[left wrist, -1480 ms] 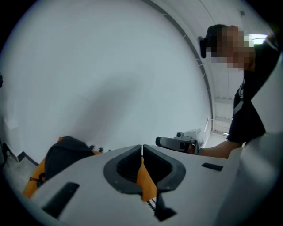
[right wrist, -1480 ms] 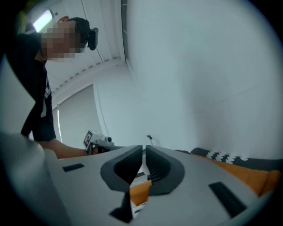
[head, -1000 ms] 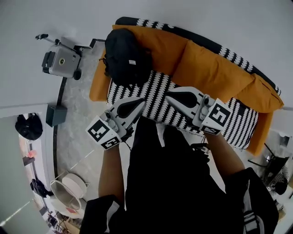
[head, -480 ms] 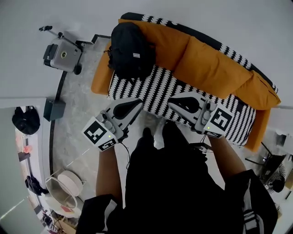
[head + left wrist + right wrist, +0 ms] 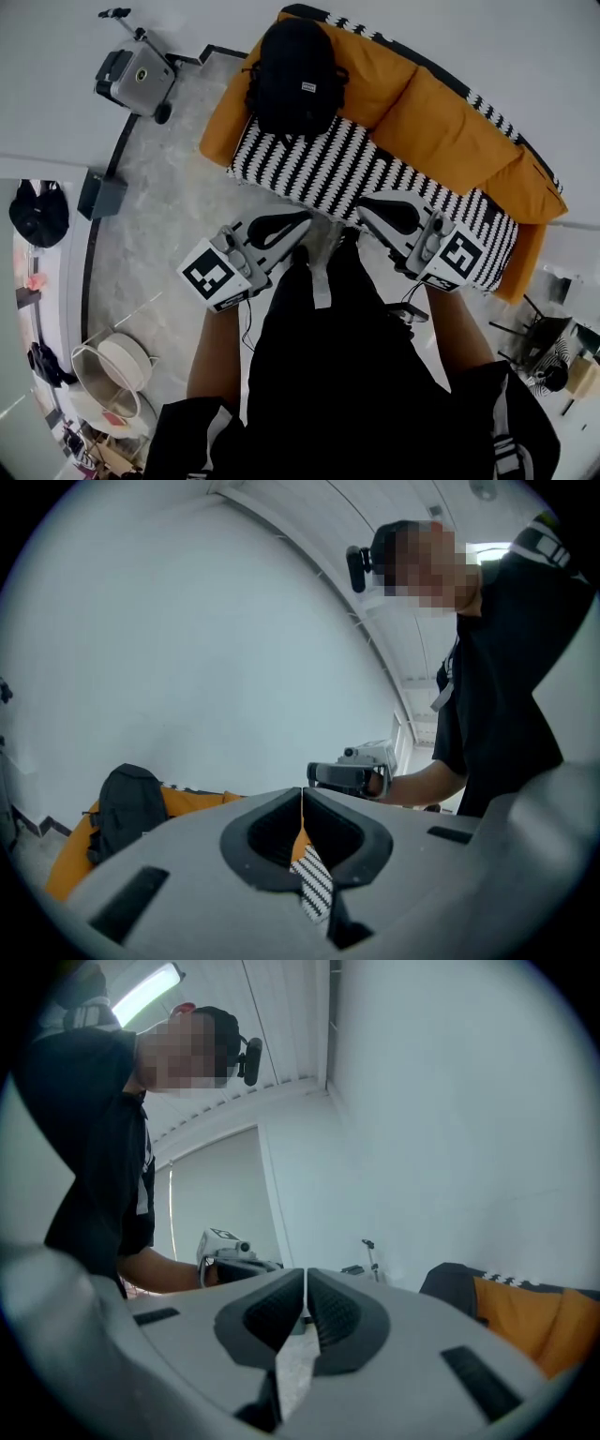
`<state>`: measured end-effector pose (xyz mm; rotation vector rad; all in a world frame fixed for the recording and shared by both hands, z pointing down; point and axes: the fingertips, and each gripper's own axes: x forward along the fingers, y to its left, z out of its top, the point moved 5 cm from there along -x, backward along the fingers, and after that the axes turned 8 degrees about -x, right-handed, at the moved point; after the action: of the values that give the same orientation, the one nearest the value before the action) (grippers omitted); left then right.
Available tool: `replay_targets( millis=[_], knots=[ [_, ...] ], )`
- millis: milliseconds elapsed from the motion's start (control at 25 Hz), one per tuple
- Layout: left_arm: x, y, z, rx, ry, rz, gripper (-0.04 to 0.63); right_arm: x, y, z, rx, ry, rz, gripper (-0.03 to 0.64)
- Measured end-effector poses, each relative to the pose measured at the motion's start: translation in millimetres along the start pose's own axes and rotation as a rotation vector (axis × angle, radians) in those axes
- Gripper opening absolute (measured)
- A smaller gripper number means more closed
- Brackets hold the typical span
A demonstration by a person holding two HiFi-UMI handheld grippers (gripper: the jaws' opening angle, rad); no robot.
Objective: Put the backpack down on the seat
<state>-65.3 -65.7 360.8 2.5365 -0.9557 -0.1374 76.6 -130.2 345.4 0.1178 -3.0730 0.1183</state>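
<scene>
A black backpack [image 5: 295, 75] rests upright on the left end of the sofa seat [image 5: 319, 169], leaning on an orange back cushion [image 5: 370, 80]. It shows small at lower left in the left gripper view, as the backpack [image 5: 127, 808], and at right in the right gripper view, as the backpack [image 5: 450, 1288]. My left gripper [image 5: 302, 217] is shut and empty, held near the seat's front edge, apart from the backpack. My right gripper [image 5: 367, 201] is also shut with nothing in it, over the striped seat. Each gripper view shows jaws pressed together.
The sofa has black-and-white striped upholstery with orange cushions [image 5: 450, 141]. A grey wheeled device [image 5: 136, 75] stands on the floor left of the sofa, with a dark box [image 5: 101, 195] near the wall. A person's dark trousers [image 5: 347, 375] fill the lower middle.
Both grippers and the head camera have drawn back from the sofa; the sofa and backpack now sit higher and further away in the head view. The backpack has not moved.
</scene>
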Motion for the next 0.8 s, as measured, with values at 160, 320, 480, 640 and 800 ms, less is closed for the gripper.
replay_targets(
  millis=[160,320,480,640,800],
  knots=[
    [-21.3,-11.0,-6.6,0.059,0.011,0.072,0.025,8.2,17.9,8.9,-0.023,-0.021,-0.033,0.031],
    [-28.8,-26.0,-4.4,0.059,-0.013,0.083,0.025,3.3,36.4,15.6,-0.042,-0.033,-0.030,0.031],
    [-19.3,-48.5,-3.8,0.079,0.008,0.064,0.025,-17.9,46.8,18.3,-0.051,-0.038,-0.034,0.031],
    [-6.0,-79.1,-9.7,0.078,0.026,0.044,0.025,-49.0,59.6,18.7,-0.052,-0.062,-0.048,0.031],
    [12.7,-114.0,-25.1,0.065,0.037,0.020,0.025,-88.8,76.5,13.4,-0.051,-0.086,-0.063,0.031]
  ],
)
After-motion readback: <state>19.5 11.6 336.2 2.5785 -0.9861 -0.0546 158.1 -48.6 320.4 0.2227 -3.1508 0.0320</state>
